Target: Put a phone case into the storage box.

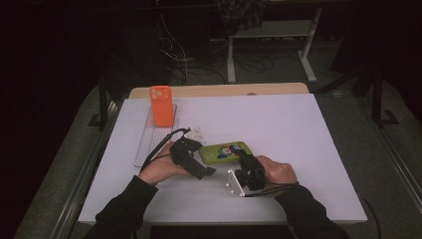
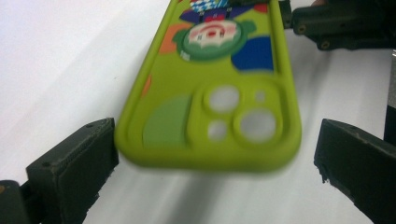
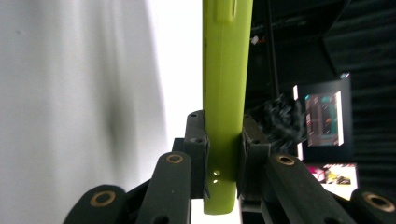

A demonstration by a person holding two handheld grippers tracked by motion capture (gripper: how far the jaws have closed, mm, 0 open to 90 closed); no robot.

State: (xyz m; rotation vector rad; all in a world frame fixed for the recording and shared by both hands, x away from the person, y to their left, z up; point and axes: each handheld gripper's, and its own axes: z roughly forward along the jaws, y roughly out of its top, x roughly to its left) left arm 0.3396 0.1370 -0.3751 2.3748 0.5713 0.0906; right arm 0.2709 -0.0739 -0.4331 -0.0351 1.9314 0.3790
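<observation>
Green silicone phone case [image 1: 226, 152] sits near the middle of the white table [image 1: 298, 139], between your two hands. Your right gripper [image 1: 245, 160] is clenched on one end of the case; in the right gripper view both pads press its thin edge [image 3: 224, 116]. Your left gripper [image 1: 191, 158] is released: in the left gripper view its jaws stand wide apart on either side of the camera-cutout end [image 2: 219, 116], not touching it. An orange phone case [image 1: 161, 105] stands upright on a clear tray [image 1: 144, 144] at the far left.
</observation>
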